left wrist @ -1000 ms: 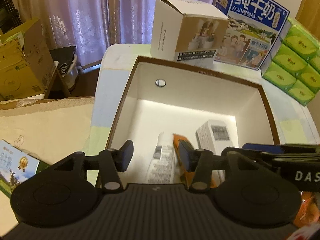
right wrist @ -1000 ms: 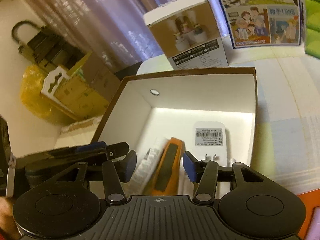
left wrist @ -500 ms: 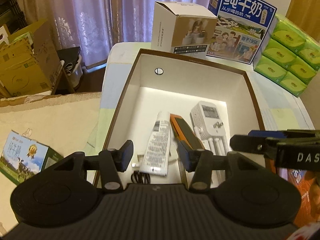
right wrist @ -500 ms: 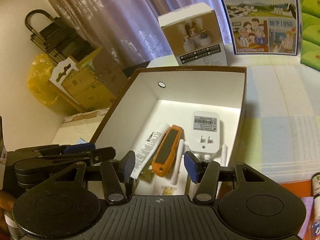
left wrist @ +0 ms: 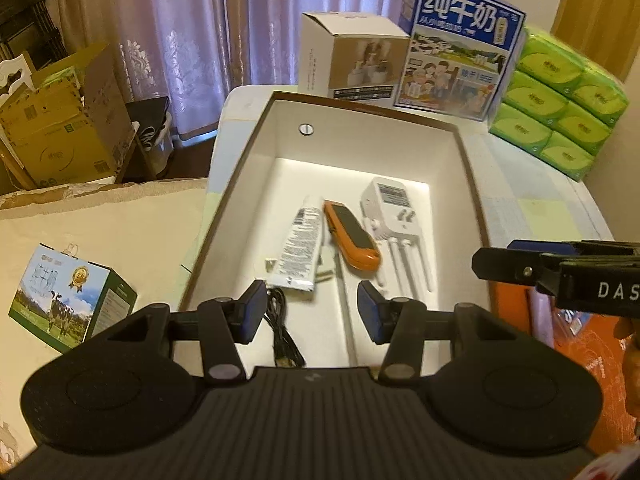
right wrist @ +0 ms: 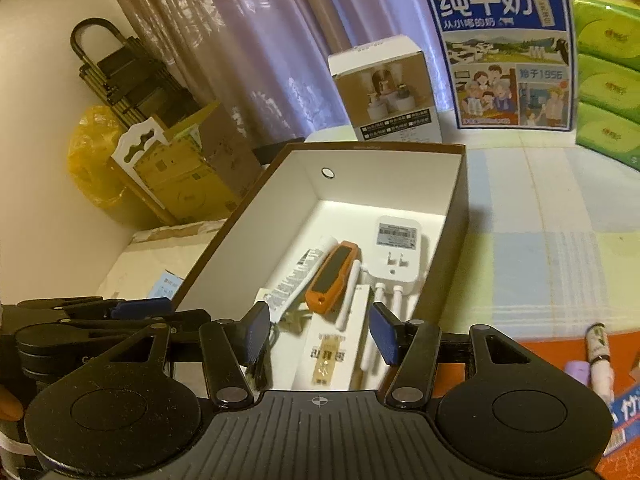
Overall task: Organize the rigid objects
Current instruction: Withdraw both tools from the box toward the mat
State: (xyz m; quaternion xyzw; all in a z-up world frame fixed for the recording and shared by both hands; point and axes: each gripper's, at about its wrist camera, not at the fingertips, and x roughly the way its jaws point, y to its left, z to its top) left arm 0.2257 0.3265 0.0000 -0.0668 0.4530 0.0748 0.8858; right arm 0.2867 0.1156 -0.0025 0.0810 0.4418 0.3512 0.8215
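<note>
A brown-rimmed white box (left wrist: 240, 184) stands on the table. Inside lie a white tube (left wrist: 298, 248), an orange handheld device (left wrist: 352, 238), a white plug-in unit with antennas (left wrist: 390, 208) and a black cable (left wrist: 282, 332). My left gripper (left wrist: 312, 312) hangs open above the box's near end, holding nothing. The right wrist view shows the same box (right wrist: 456, 200), tube (right wrist: 298, 276), orange device (right wrist: 332, 276), plug unit (right wrist: 398, 248) and a flat white packet (right wrist: 336, 344). My right gripper (right wrist: 320, 332) is open over that packet, pads apart from it.
Behind the box stand a white product carton (left wrist: 352, 60), a blue milk carton (left wrist: 460, 48) and stacked green tissue packs (left wrist: 560, 100). Cardboard boxes (left wrist: 60, 128) sit at the left, a small milk box (left wrist: 68, 296) on the beige surface, and an orange sheet (right wrist: 532, 356) with small items at the right.
Both grippers have drawn back and upward from the box, so more of its contents and rim show. The things inside have stayed put.
</note>
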